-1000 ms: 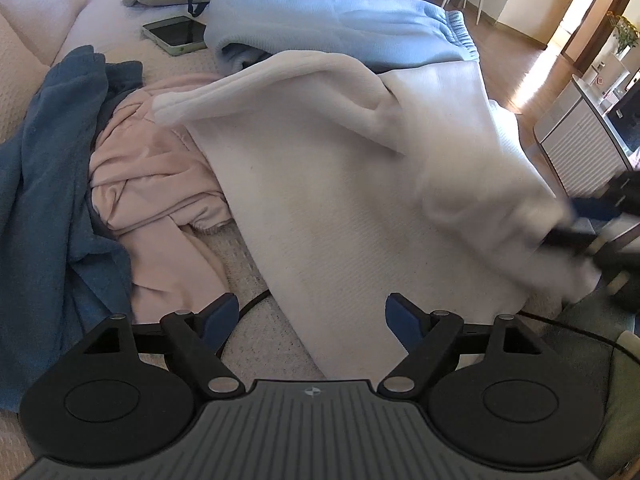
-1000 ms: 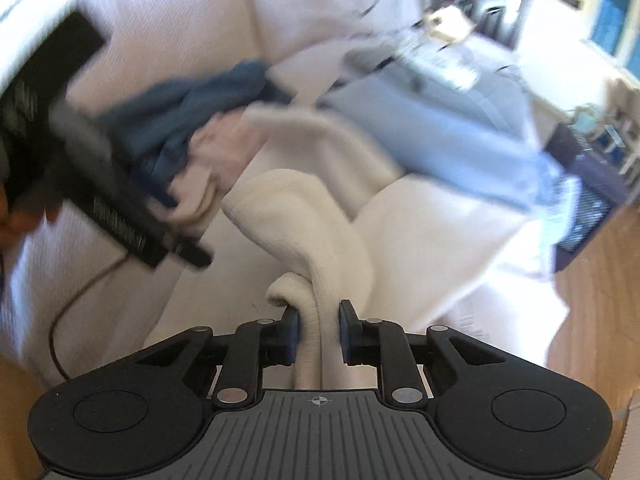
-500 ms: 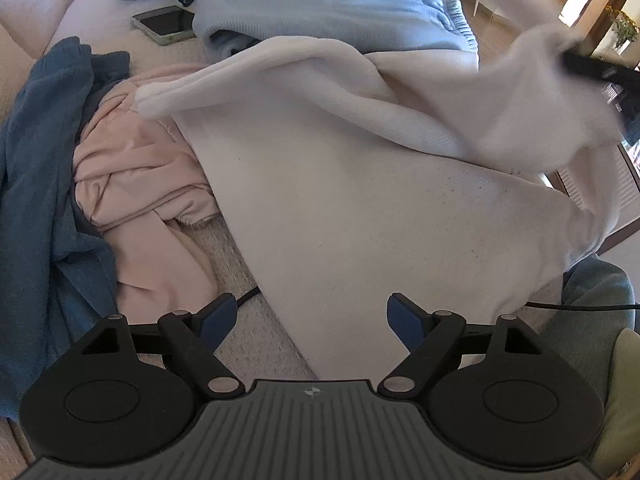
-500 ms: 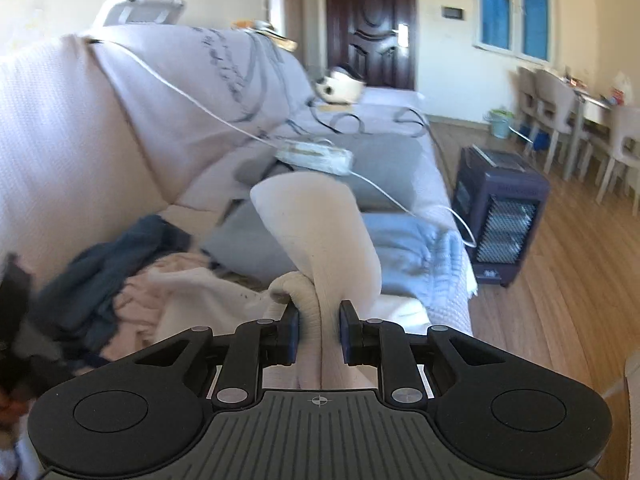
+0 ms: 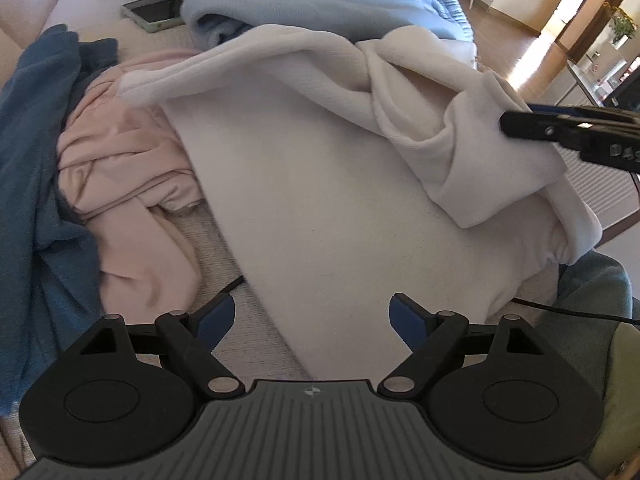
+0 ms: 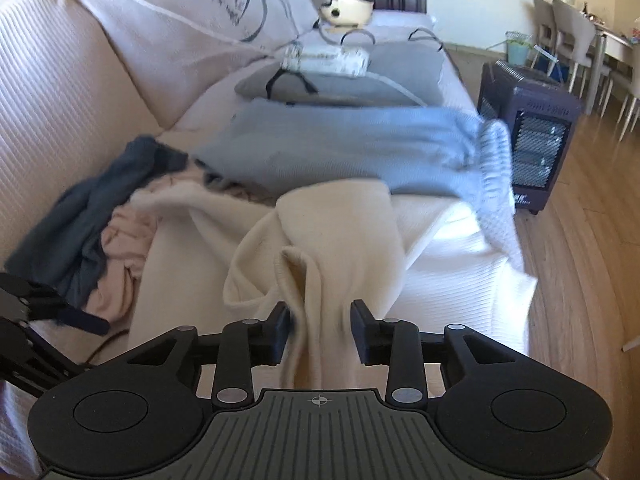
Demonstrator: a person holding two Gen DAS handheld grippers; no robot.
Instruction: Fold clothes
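A cream garment (image 5: pixel 320 184) lies spread on the sofa seat, one sleeve reaching left, its right part bunched. My left gripper (image 5: pixel 312 316) is open and empty, low over the garment's near edge. My right gripper (image 6: pixel 320 332) has its jaws parted, and a fold of the cream garment (image 6: pixel 320 248) hangs loose between them. It shows in the left wrist view (image 5: pixel 560 128) at the bunched right part.
A pink garment (image 5: pixel 120 160) and a dark blue one (image 5: pixel 32 140) lie crumpled at left. A light blue garment (image 5: pixel 320 4) lies behind, a phone (image 5: pixel 154 10) beside it. A heater (image 6: pixel 528 136) stands on the wood floor right of the sofa.
My right gripper has swung the cream fold up and over onto the garment, then opened its jaws. My left gripper has stayed open in about the same place.
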